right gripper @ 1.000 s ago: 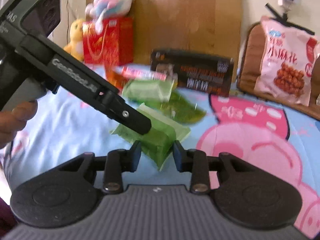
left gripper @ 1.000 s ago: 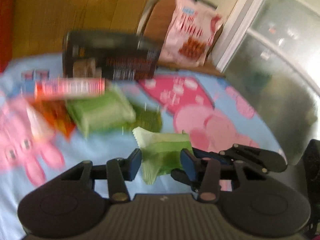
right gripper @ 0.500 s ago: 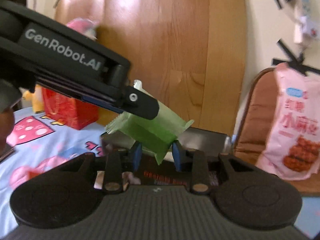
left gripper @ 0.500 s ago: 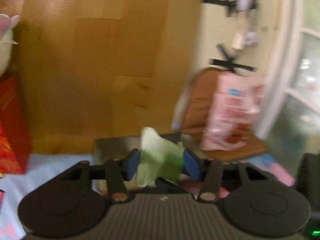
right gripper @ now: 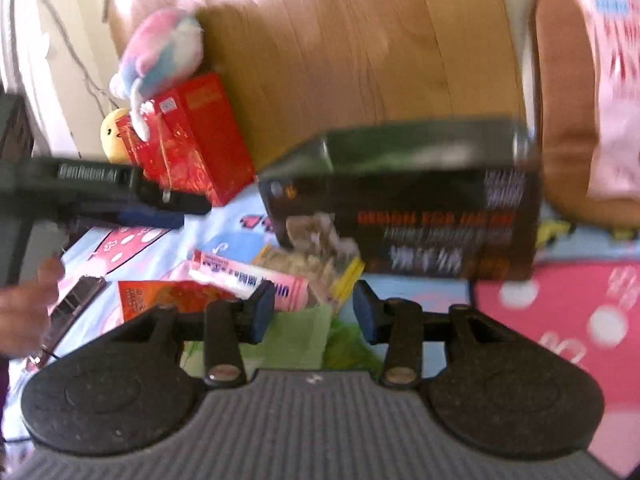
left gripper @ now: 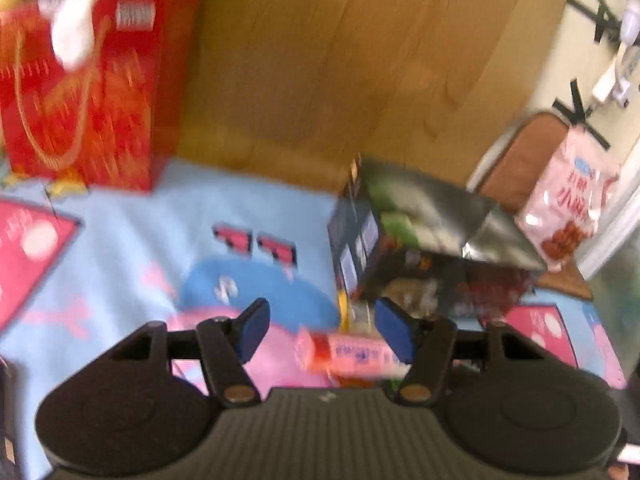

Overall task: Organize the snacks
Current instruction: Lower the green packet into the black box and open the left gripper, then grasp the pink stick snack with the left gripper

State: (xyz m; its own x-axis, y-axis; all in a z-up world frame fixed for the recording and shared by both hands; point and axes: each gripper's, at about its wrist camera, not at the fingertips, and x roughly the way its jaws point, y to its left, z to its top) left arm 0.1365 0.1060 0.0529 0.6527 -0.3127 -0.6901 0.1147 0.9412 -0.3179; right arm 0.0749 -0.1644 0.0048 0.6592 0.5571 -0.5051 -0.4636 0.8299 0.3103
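Now, through the left wrist view, the left gripper (left gripper: 318,330) hangs with its jaws spread and nothing pinched; they have just been opening. Right below and between its fingertips lies a pink snack bar (left gripper: 352,356) on the cartoon-printed bed sheet (left gripper: 120,264), its long axis running crosswise, from one fingertip toward the other. Ahead and a little to the right of that gripper stands the open dark box (left gripper: 424,236), with green packets (left gripper: 396,222) already inside, and further right a pink snack bag (left gripper: 568,208) leans on a chair. Far ahead to the left sits a red gift bag (left gripper: 88,92). In the right wrist view, the right gripper (right gripper: 314,312) also stands spread and empty, its jaws just having been opening. Beneath and between its tips lie a green packet (right gripper: 296,340) and, just ahead to the left, the pink snack bar (right gripper: 248,280) beside an orange packet (right gripper: 168,296); the dark box (right gripper: 404,216) fills the space straight ahead. The left gripper (right gripper: 176,210) reaches in from the left, above the loose pile. Judging by this, the bar sits closest under the left gripper, though turning the wrist so the jaws cross its narrow width looks necessary.
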